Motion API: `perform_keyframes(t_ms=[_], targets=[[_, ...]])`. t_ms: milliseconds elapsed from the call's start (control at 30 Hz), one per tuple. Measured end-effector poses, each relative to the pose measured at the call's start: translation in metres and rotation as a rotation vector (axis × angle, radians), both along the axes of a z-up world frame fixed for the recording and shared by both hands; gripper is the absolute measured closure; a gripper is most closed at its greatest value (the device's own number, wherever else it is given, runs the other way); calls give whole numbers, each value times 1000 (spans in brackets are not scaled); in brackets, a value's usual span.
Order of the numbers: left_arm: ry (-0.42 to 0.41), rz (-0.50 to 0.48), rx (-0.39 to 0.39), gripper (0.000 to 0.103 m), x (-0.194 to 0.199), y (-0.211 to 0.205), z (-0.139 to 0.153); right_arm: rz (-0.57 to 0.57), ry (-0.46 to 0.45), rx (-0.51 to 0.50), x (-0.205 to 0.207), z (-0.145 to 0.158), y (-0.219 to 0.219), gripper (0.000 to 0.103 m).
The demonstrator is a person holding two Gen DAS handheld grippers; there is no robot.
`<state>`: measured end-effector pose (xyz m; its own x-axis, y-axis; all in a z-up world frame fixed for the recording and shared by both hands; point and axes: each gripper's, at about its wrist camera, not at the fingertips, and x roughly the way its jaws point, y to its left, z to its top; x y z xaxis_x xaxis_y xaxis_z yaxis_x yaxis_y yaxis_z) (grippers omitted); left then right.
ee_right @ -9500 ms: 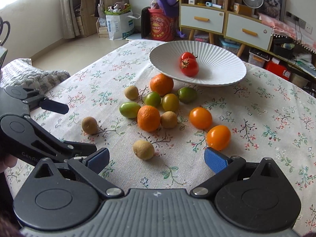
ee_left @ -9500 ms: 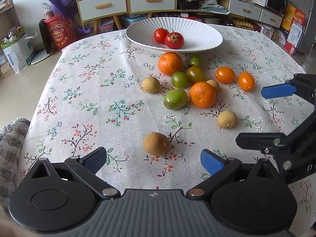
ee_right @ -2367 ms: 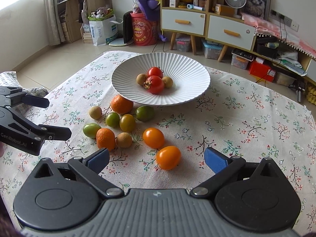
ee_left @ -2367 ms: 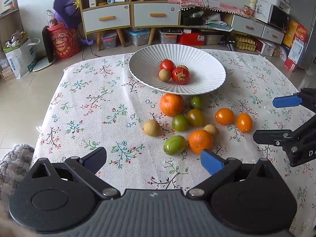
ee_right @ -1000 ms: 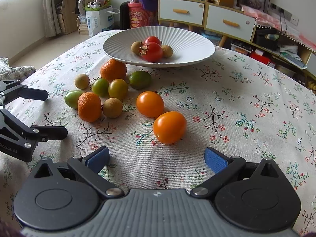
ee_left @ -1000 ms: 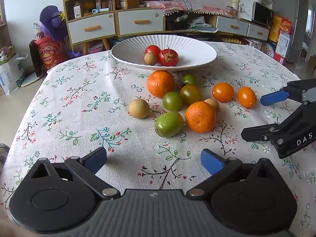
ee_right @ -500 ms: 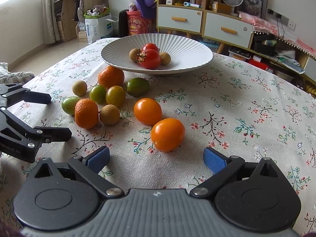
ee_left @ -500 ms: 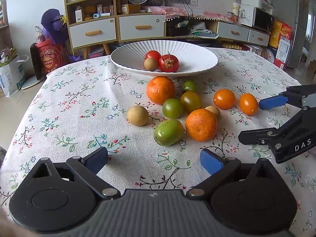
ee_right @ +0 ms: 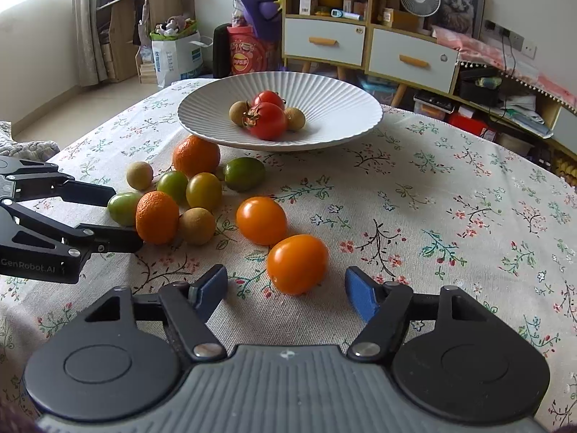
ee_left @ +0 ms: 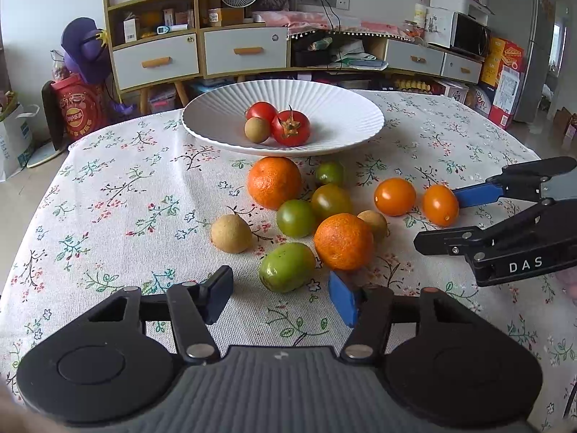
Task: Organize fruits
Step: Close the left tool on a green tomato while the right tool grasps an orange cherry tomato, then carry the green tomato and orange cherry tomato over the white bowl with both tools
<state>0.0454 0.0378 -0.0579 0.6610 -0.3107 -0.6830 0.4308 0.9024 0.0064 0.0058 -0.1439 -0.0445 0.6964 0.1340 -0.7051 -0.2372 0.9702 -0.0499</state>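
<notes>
A white ribbed plate (ee_left: 335,108) (ee_right: 339,108) at the table's far side holds two red tomatoes (ee_left: 290,128) (ee_right: 267,121) and brown longans (ee_left: 256,129). In front lie oranges (ee_left: 342,241), green tomatoes and longans. My left gripper (ee_left: 281,297) is open, with a green tomato (ee_left: 286,267) (ee_right: 122,207) just beyond its fingertips. My right gripper (ee_right: 286,294) is open, with an orange tomato (ee_right: 297,263) (ee_left: 440,205) between and just ahead of its fingertips. A second orange tomato (ee_right: 261,220) lies behind it.
A floral tablecloth (ee_left: 108,198) covers the table. A loose longan (ee_left: 230,232) lies left of the cluster. Cabinets, shelves, a fan and bags stand beyond the table's far edge.
Both grippers have moved forward and lower toward the fruit. Their jaws have narrowed a little. The green tomato and the orange tomato are now closer to the fingertips.
</notes>
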Motion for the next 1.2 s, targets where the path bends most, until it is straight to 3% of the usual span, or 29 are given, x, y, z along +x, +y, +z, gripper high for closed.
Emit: perform_keyframes(t_ms=[233, 467, 1200], targets=[[12, 5, -6, 68, 6, -4, 4, -21, 4, 14, 8, 2, -2, 57], [18, 2, -8, 72, 9, -6, 6, -6, -5, 2, 6, 3, -1, 70], [44, 35, -68, 72, 8, 4, 20, -26, -17, 43, 11, 18, -6, 75]])
